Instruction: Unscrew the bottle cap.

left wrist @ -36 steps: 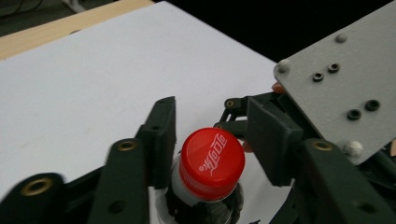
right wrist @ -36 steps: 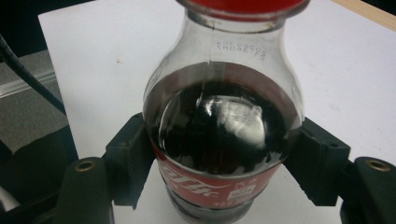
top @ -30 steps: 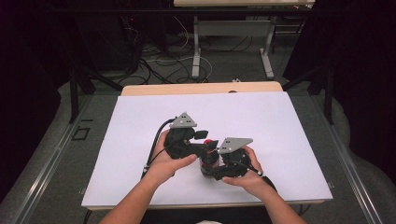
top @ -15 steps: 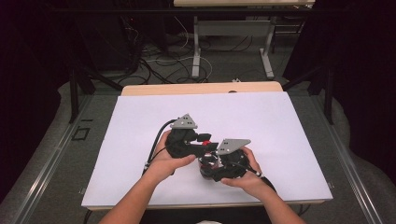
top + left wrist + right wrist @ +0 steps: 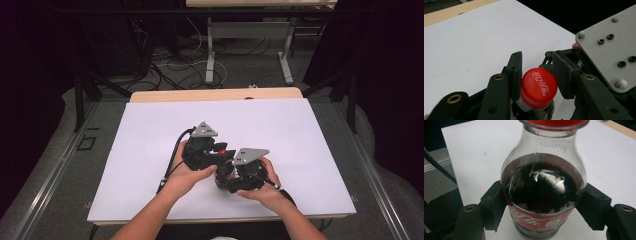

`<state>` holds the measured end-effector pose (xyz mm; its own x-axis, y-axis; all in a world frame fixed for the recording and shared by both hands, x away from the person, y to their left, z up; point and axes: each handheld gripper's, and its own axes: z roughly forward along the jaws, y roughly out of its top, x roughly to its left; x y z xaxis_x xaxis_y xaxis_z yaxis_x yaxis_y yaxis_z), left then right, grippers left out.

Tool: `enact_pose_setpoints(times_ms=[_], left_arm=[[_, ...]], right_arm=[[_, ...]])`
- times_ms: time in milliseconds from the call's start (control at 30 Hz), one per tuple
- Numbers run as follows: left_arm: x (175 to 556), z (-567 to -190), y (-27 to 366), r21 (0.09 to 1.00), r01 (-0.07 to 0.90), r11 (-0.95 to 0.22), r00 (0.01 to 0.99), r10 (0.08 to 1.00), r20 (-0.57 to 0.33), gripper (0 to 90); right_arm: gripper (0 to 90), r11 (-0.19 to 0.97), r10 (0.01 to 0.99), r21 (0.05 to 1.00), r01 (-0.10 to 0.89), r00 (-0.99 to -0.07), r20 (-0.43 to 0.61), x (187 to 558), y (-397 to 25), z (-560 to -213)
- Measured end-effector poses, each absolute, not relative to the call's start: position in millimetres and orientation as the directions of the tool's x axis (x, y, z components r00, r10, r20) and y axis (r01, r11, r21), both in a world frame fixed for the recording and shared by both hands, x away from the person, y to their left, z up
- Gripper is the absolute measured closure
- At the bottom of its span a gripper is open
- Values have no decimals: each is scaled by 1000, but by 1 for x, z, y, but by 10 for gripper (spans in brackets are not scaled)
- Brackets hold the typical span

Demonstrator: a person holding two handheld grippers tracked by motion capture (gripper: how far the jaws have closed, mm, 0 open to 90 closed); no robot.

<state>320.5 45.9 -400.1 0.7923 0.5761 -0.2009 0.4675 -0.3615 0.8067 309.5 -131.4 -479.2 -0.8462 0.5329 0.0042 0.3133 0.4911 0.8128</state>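
Observation:
A small cola bottle [image 5: 541, 187] with dark drink and a red label stands upright on the white table [image 5: 150, 150]. My right gripper [image 5: 544, 205] is shut on its body, one black pad on each side. The bottle's red cap [image 5: 539, 87] sits between the jaws of my left gripper [image 5: 537, 65], which is shut on it. In the high view both hands hold the left gripper [image 5: 210, 150] and right gripper [image 5: 235, 175] close together at the table's middle front, with the red cap [image 5: 220, 148] between them.
The right gripper's grey plate [image 5: 609, 47] is close beside the left gripper's jaws. A wooden edge [image 5: 215, 94] runs along the table's far side. Beyond it are dark floor, cables and table legs [image 5: 210, 55]. White surface lies open on all sides of the hands.
Nothing much differs: both grippers stay together on the bottle, and the left one has edged slightly to the right.

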Motion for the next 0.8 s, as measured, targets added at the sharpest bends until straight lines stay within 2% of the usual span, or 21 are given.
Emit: enact_pose_setpoints(times_ms=[33,100,300,533,800], left_arm=[[320,-399,47,813,458,-358,798,569,-199,488],[320,-398,50,820,441,-364,811,553,-191,455],[320,-398,60,835,386,-393,851,501,-158,446],[328,-406,63,833,388,-395,860,481,-172,476],[327,-408,56,830,397,-392,858,479,-184,583]], right_arm=[[298,492,527,814,309,-850,5,310,-133,-479],[298,485,532,816,313,-846,8,310,-133,-479],[298,486,525,817,312,-851,13,310,-133,-478],[298,498,517,811,308,-856,7,308,-130,-479],[298,502,517,808,309,-856,6,308,-130,-480]])
